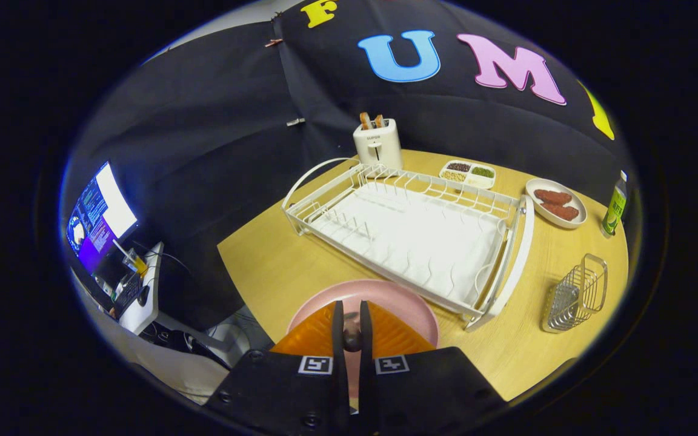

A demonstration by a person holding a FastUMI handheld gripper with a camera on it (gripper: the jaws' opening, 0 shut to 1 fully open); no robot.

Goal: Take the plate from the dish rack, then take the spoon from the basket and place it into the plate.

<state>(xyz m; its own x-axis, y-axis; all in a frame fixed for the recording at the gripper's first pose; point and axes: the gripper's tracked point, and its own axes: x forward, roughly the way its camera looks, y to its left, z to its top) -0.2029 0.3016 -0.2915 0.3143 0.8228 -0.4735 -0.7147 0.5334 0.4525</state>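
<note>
My gripper (352,327) sat at the bottom centre of the frame, its two fingers drawn nearly together with only a thin slit between them. A small dark, rounded thing (352,333) was pinched in that slit – most likely the spoon, though I could not tell for certain, since so little of it showed. Both fingers pressed against it.

The pink plate (385,303) lay flat on the wooden table (264,266) directly under and just beyond the fingers, its far rim close to the near corner of the dish rack (409,236). The white rack filled the centre of the frame, set at an angle, and its slots held nothing.

At the lower right, the wire basket (576,293) stood on the table well apart from the plate, just beside the rack's right end. Behind the rack, at upper centre, a white toaster (378,142) stood with two slices of bread sticking up from it. To its right sat a divided tray (469,174) of small foods, then a white dish (555,203) holding two reddish-brown pieces, and at the far right edge a green bottle (614,209)

On the left of the frame, off the table, a lit screen (100,215) glowed above a white stand – a cup (137,261) with a straw stood on it
</note>
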